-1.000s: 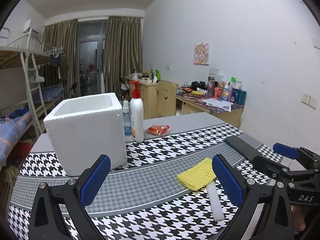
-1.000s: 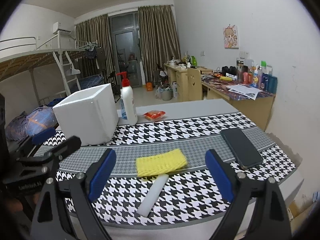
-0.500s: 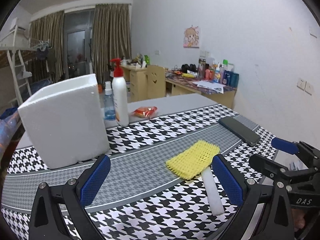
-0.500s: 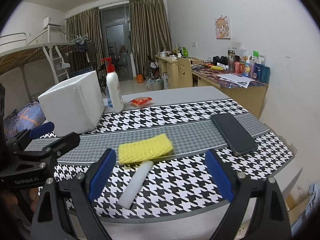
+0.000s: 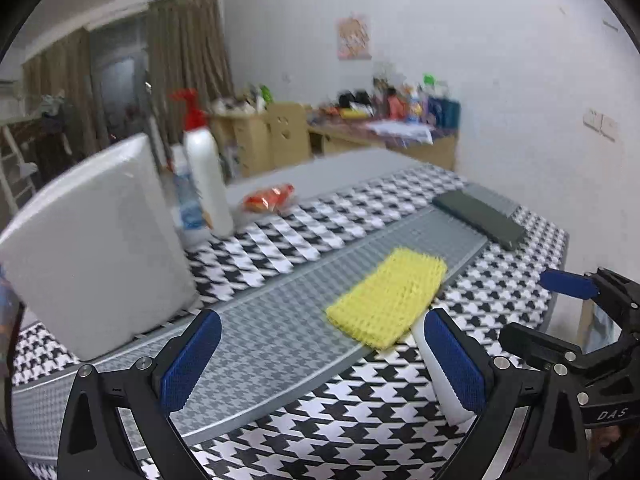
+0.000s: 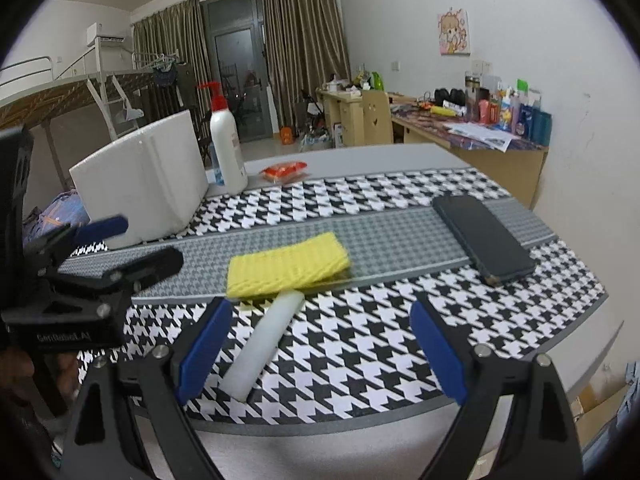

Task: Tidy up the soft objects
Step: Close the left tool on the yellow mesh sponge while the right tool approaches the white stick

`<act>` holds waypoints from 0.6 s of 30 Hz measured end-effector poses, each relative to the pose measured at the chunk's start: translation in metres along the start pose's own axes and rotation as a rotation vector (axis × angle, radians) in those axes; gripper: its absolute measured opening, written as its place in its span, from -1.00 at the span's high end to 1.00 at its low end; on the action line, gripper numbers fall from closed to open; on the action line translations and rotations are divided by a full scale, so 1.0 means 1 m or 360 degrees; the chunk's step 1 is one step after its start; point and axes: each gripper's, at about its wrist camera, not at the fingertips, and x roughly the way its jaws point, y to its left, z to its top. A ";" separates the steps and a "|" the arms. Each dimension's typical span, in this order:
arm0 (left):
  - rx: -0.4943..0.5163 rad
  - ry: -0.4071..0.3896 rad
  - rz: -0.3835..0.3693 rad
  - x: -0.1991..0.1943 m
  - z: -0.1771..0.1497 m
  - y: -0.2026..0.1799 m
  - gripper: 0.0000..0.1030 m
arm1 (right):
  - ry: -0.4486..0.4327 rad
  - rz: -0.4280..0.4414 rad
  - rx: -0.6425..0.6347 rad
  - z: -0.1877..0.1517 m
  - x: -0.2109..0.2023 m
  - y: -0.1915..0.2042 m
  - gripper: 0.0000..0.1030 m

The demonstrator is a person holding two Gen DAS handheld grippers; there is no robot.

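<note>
**Grippers spread wide over the houndstooth cloth, soft items lying loose**

Grippers are both hovering low over the table edge, holding nothing. Left gripper (image 5: 320, 364) is showing its blue pads (image 5: 190, 360) spread far apart at the bottom of its own frame, nothing between them. Right gripper (image 6: 322, 354) is likewise standing wide open at the bottom of its view; the near end of the white foam stick (image 6: 266, 346) is lying on the cloth just beside its left pad, and I cannot tell if they touch.

Yellow foam net (image 6: 286, 266) is lying flat at centre frame on the grey band of the houndstooth tablecloth (image 6: 360, 340), its near edge overlapping the far end of the stick. In the left view the net (image 5: 388, 296) is sitting right of centre, the stick (image 5: 438, 380) partly hidden behind the right-hand pad.

White foam box (image 6: 144, 184) is standing at middle left, well apart from the net. Pump bottle (image 6: 227, 148) with a red top is standing just beside it, an orange packet (image 6: 284, 170) further right. Dark phone (image 6: 482, 238) is lying at right on the grey band. Left view is motion-blurred.
</note>
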 end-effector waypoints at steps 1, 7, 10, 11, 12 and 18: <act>0.0002 0.0038 -0.0037 0.006 0.000 0.000 -0.98 | 0.0014 0.0001 0.0009 -0.002 0.002 -0.001 -0.81; 0.0136 0.0119 -0.0099 0.028 0.002 -0.014 -0.98 | 0.0054 0.0029 0.0033 -0.009 0.008 -0.004 -0.81; 0.0120 0.0150 -0.0131 0.036 0.003 -0.010 -0.97 | 0.0070 0.0029 0.0032 -0.010 0.010 -0.005 -0.81; 0.0118 0.0149 -0.0147 0.039 0.004 -0.009 -0.97 | 0.0078 0.0031 0.0031 -0.011 0.010 -0.005 -0.81; 0.0128 0.0148 -0.0165 0.040 0.004 -0.009 -0.97 | 0.0082 0.0033 0.0029 -0.012 0.010 -0.005 -0.81; 0.0167 0.0148 -0.0216 0.049 0.004 -0.011 -0.96 | 0.0148 0.0086 0.0061 -0.016 0.017 -0.005 -0.81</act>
